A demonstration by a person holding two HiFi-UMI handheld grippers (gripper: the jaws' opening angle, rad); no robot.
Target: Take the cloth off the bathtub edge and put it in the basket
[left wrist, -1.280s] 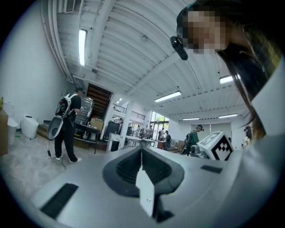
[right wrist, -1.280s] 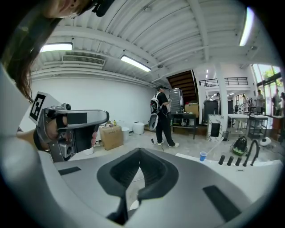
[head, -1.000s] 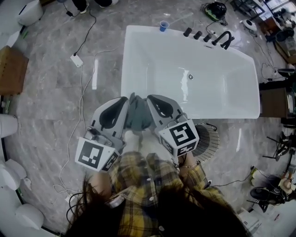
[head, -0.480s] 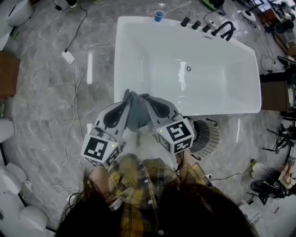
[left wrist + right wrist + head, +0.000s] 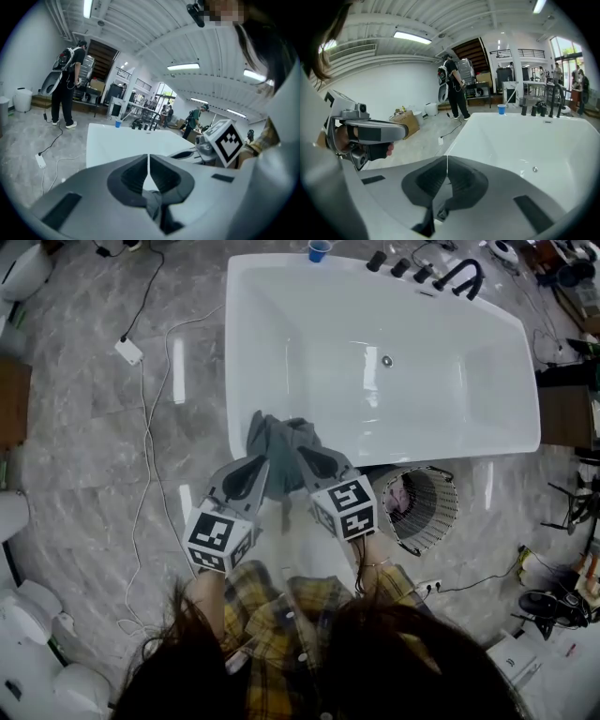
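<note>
**Over the bathtub (image 5: 233,343) corner: cloth (image 5: 281,442) clamped by both grippers**

Above the tub's near left corner, as the head view has it, the grey cloth is bunched up between the two tools. They sit side by side and close together, with their marker cubes toward the person's plaid shirt (image 5: 281,615).

The left gripper (image 5: 149,161) has its jaws pressed together, and a crumpled fold of the cloth is caught at their base. The right gripper (image 5: 446,161) is likewise closed, with a dark strip of the cloth pinched low between its jaws. From above, the fabric overlaps the white rim. Whether it touches the rim cannot be told.

The wire basket (image 5: 436,521) stands on the grey marble floor (image 5: 94,446) just beside the tub's near wall. It is to the right of the right gripper, and the cloth is outside it.

On the far rim stand a blue cup (image 5: 320,249) and a row of black taps (image 5: 466,277). A white adapter (image 5: 128,351) with its cable lies on the floor left of the tub.
</note>
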